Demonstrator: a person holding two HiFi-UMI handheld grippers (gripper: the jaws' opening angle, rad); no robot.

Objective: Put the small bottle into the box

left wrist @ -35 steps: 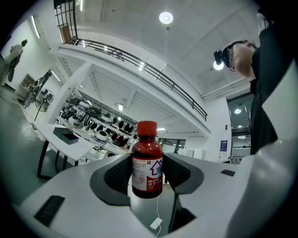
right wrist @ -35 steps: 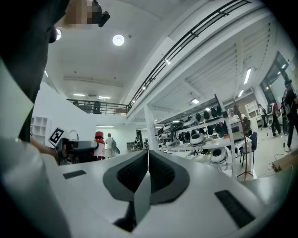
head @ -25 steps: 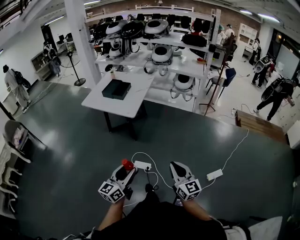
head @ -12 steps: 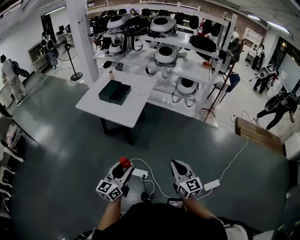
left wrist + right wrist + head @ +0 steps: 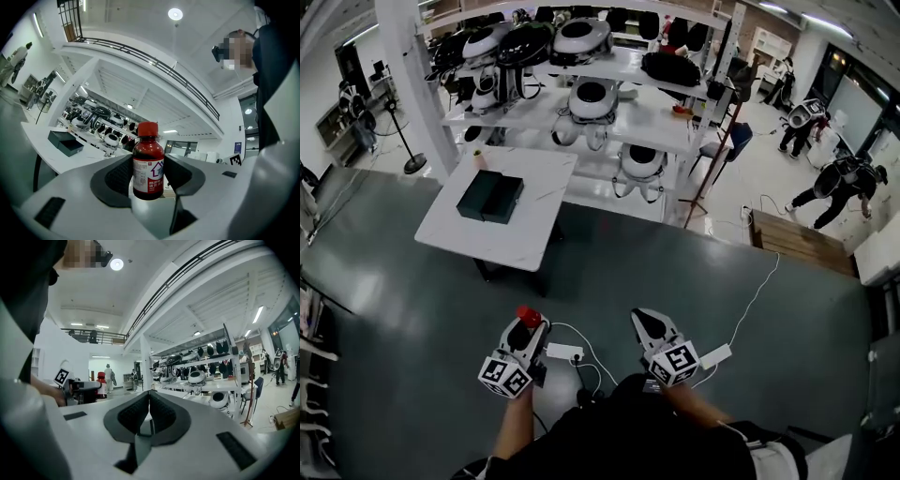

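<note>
A small dark-red bottle (image 5: 148,168) with a red cap and a white label stands upright between the jaws of my left gripper (image 5: 149,176), which is shut on it. In the head view the red cap of the bottle (image 5: 528,316) shows at the tip of the left gripper (image 5: 523,330), low over the dark floor. My right gripper (image 5: 648,325) is held beside it; its jaws are shut with nothing between them (image 5: 149,414). The dark open box (image 5: 490,198) lies on a white table (image 5: 516,244) well ahead and to the left.
White shelves (image 5: 609,122) with round helmet-like devices stand behind the table. A white power strip (image 5: 563,352) and cables (image 5: 750,305) lie on the floor near my grippers. A pillar (image 5: 417,103) rises left of the table. People (image 5: 825,187) stand at the far right.
The table, box and shelves have shifted left and nearer in the head view. Both grippers have moved slightly left and up in the head view, still side by side; the bottle stays held.
</note>
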